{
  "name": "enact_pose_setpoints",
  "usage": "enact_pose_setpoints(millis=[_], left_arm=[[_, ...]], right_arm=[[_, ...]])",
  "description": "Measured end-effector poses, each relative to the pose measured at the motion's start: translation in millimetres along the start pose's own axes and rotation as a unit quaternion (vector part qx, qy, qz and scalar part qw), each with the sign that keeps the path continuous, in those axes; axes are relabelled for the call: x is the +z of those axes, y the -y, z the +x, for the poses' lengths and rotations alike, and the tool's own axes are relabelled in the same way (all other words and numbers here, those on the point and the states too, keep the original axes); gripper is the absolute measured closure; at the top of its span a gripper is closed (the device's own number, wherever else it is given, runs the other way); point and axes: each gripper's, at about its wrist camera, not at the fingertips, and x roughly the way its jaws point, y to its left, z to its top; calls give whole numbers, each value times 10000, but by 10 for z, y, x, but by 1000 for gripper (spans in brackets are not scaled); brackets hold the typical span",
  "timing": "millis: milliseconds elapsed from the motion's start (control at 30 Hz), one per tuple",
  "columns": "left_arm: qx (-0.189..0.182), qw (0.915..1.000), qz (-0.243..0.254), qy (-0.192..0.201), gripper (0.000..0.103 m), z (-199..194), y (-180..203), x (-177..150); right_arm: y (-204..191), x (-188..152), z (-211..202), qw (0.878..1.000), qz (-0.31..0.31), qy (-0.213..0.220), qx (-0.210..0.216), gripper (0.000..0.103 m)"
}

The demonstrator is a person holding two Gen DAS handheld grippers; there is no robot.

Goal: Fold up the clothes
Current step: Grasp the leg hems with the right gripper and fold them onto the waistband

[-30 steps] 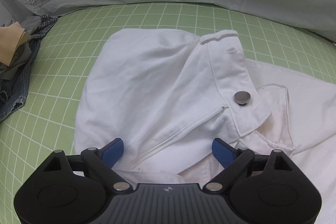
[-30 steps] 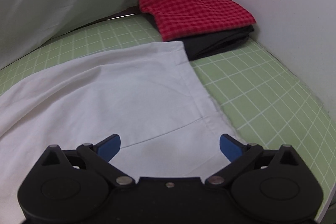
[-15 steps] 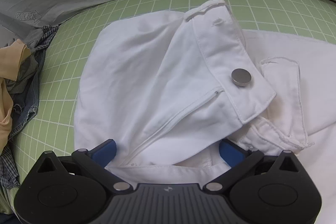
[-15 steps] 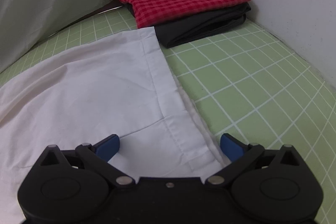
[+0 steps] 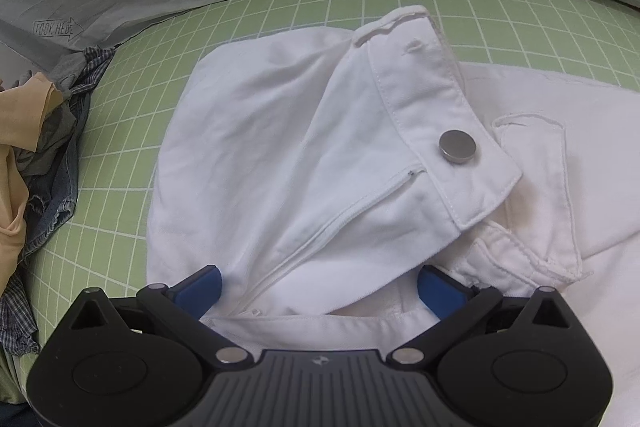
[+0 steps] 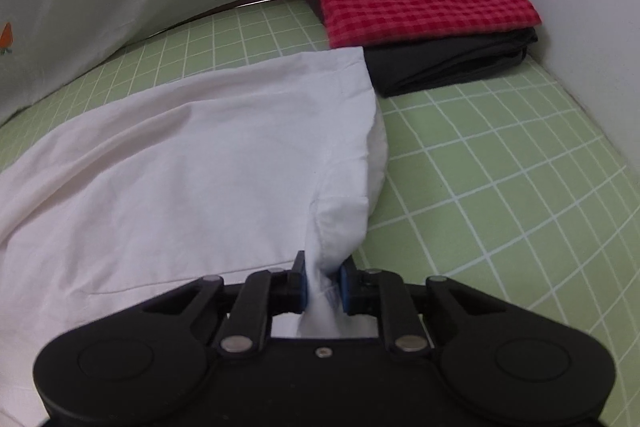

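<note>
The right gripper point(image 6: 324, 285) has just closed, pinching the white trousers' point(image 6: 192, 163) hem.

Clothes point(image 5: 280, 155) on green grid mat point(image 5: 120, 155)

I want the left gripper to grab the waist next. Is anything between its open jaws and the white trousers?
Nothing visible. The left gripper stands open directly over the white trousers, with only their cloth between its jaws.
</note>
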Motion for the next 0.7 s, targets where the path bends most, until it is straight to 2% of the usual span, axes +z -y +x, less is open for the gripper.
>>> enact_pose_setpoints(millis=[33, 167, 400, 500, 600, 700], left_arm=[[-148, 9998, -74, 54, 0, -62, -55, -6], [-621, 9960, -402, 502, 0, -389, -308, -110], [-771, 9903, -744, 887, 0, -708, -768, -338], [-775, 9890, -853, 924, 0, -736, -980, -402], [-808, 9882, -944, 899, 0, -692, -1159, -458], [-888, 9887, -912, 789, 0, -601, -1295, -532]], right_arm=[[-68, 26, -46, 9999, -104, 37, -80, 89], [-389, 132, -440, 9979, -294, 574, 50, 90], [-1311, 196, -904, 9878, -900, 1234, 304, 90], [-1793, 127, -984, 9835, -1147, 1325, 445, 90], [-2291, -64, -907, 9818, -1368, 1219, 501, 88], [-2703, -403, -602, 9861, -1418, 721, 476, 82]])
